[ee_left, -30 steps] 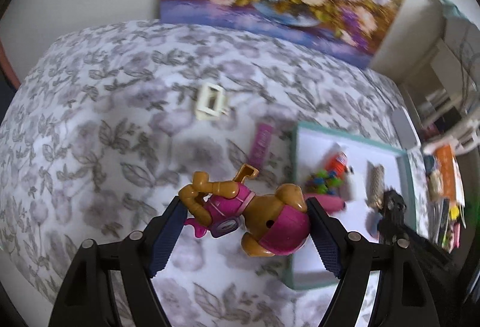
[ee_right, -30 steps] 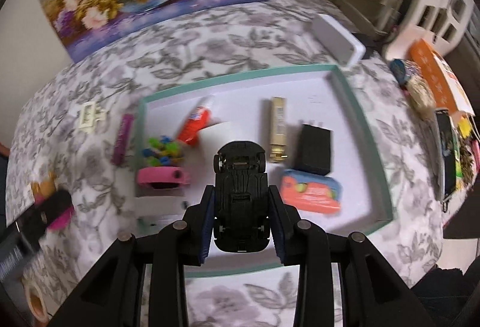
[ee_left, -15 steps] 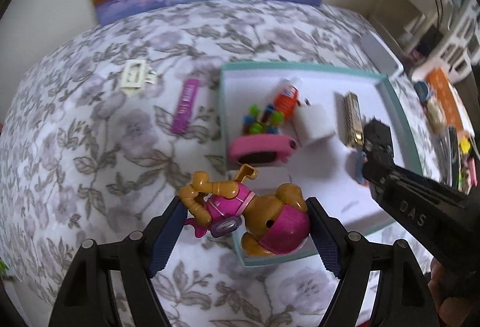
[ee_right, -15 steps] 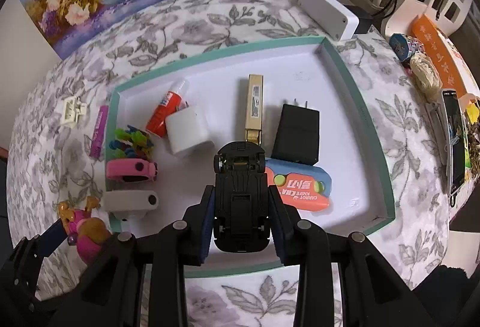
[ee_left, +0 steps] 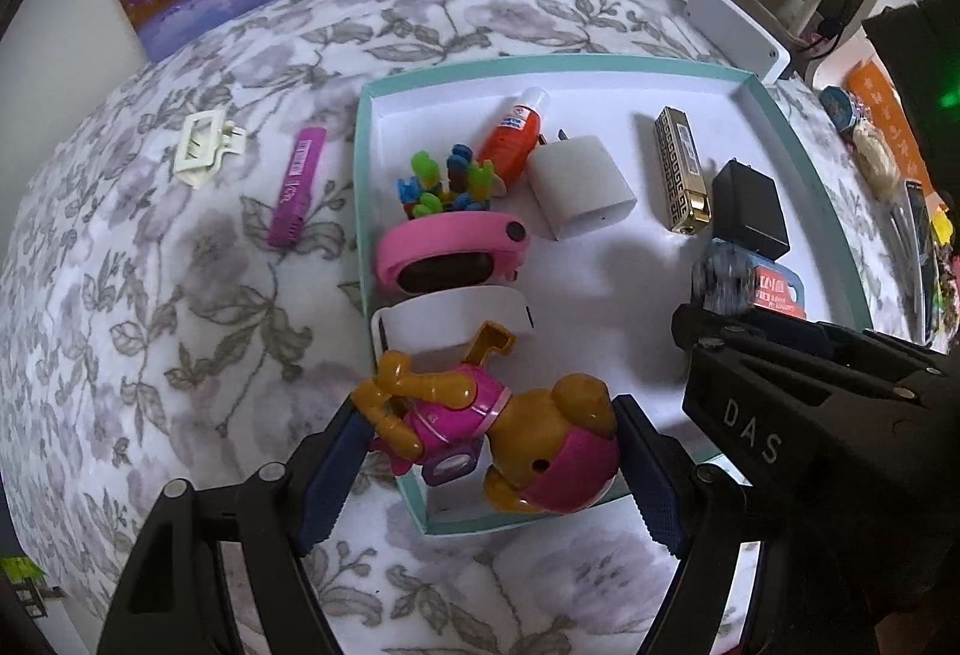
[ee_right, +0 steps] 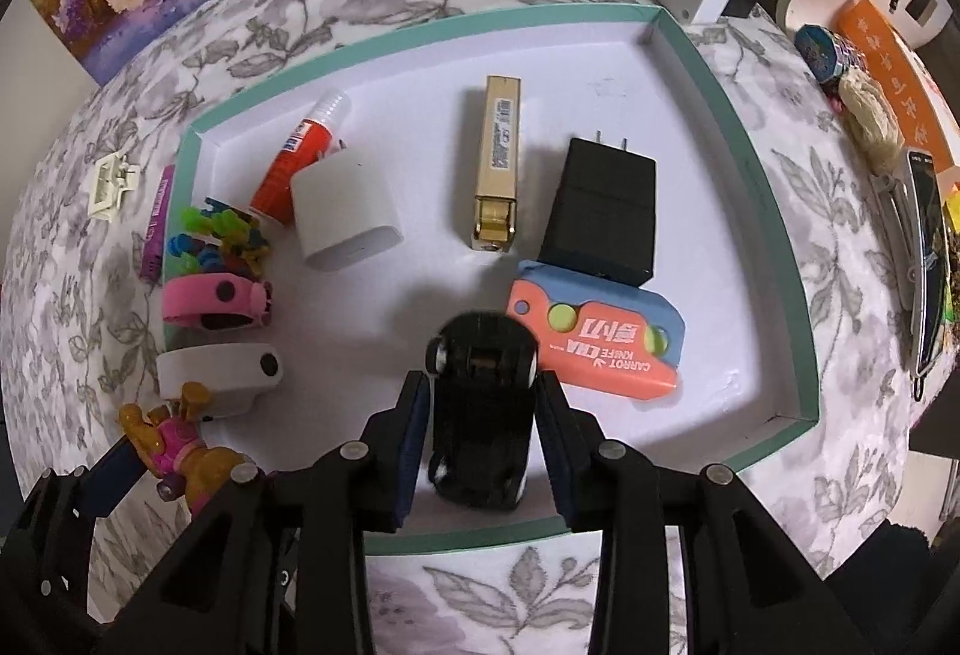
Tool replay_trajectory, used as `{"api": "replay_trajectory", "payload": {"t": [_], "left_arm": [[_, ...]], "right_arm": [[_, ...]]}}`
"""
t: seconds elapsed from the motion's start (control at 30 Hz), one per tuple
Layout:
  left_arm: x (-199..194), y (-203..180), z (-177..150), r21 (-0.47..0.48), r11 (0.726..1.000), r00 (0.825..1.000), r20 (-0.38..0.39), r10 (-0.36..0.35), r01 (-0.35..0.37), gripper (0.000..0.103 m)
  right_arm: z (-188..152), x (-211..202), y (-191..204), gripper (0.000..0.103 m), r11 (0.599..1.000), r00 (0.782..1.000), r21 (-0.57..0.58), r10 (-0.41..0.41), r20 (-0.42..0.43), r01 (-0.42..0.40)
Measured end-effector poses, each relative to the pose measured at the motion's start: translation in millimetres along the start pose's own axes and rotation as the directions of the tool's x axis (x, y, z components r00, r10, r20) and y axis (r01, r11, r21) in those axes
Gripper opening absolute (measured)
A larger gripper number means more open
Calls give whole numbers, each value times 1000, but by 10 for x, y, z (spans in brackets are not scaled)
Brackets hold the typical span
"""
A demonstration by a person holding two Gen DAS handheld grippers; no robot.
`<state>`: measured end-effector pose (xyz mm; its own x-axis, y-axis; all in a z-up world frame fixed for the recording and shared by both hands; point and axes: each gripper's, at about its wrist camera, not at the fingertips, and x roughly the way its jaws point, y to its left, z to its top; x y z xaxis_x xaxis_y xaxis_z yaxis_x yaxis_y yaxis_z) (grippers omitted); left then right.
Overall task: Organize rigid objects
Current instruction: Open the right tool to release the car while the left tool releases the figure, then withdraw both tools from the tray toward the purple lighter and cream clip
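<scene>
Flowered cloth covers the table, and on it stands a teal-rimmed tray (ee_right: 756, 156) that both grippers hang over.

Left gripper (ee_left: 489, 454) is clamped on a toy dog figure (ee_left: 498, 430) over the tray's near left corner, beside a white band (ee_left: 453, 316). Right gripper (ee_right: 483, 442) grasps a black toy car (ee_right: 480, 406) above the tray floor, just beside the orange carrot knife (ee_right: 600, 340) and near a black charger (ee_right: 603, 220).

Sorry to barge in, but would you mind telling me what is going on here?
A person is tidying small things into a teal-rimmed tray. The left claw holds a toy dog over the tray's near corner, and the right claw holds a black toy car above the tray. A hair clip and purple stick lie outside.
</scene>
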<state>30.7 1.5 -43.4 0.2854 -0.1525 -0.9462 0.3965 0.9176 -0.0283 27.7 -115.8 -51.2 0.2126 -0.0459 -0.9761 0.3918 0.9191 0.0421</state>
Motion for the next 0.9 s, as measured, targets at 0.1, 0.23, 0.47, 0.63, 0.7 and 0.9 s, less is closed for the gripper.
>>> {"api": "replay_trajectory", "payload": {"t": [0.1,0.23,0.47,0.63,0.7,0.9], "left_arm": [[20,5,-1,0,1000,1000,-4,2,-2,83],[-7,40,11,-13,1000,1000,2,-4,4,95],[-121,86,34,-26,1000,1000,28,-15,15,103],[-187,256,53,-85,996,999,32,-12,14,103],[-212,359,62,-123,992,999,35,-9,13,103],[-304,622,70,-180,982,996,62,70,-58,103]], "right_arm": [[-6,-5,-14,45,1000,1000,2,-10,-1,10],[-13,-47,-21,54,1000,1000,6,-19,11,19],[24,-175,21,68,998,997,-6,-54,59,55],[17,-237,32,70,998,995,-9,-66,80,67],[19,-243,34,76,998,995,-4,-59,84,60],[36,-269,30,78,998,994,9,-57,98,57]]}}
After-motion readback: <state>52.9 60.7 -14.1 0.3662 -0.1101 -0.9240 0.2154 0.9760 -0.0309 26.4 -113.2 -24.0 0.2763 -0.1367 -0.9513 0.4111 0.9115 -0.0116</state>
